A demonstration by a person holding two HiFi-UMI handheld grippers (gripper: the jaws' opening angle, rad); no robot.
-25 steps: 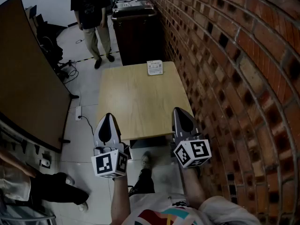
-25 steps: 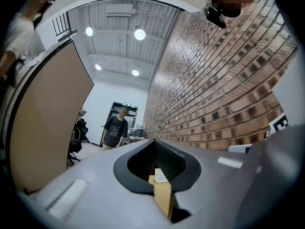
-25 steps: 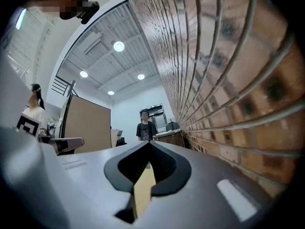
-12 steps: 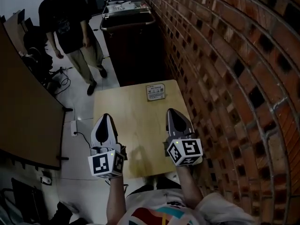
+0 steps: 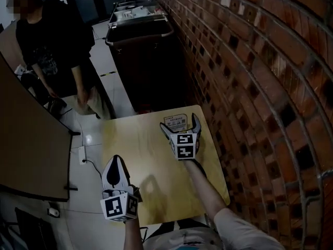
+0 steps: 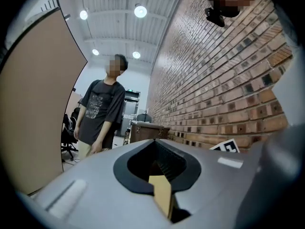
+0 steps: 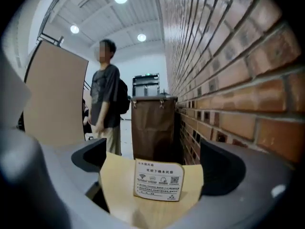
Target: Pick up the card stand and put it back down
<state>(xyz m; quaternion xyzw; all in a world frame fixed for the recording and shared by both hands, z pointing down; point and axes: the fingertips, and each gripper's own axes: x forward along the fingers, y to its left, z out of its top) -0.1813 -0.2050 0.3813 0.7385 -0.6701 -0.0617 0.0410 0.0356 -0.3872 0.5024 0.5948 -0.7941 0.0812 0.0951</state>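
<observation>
The card stand is a small white printed sign standing upright at the far right of the wooden table. My right gripper is reached out to it, and its jaws are opening, one on each side of the stand. In the right gripper view the card stand faces me between the spread fingers, which do not touch it. My left gripper is shut and holds nothing at the table's near left. In the left gripper view its jaws meet over a strip of tabletop.
A brick wall runs close along the table's right side. A dark brown bin stands just beyond the far edge. A person in a black shirt stands at the far left, by a brown partition board.
My right gripper has moved forward from the near edge to the card stand, and its jaws have spread. The left gripper stayed shut near me. The person has walked closer.
</observation>
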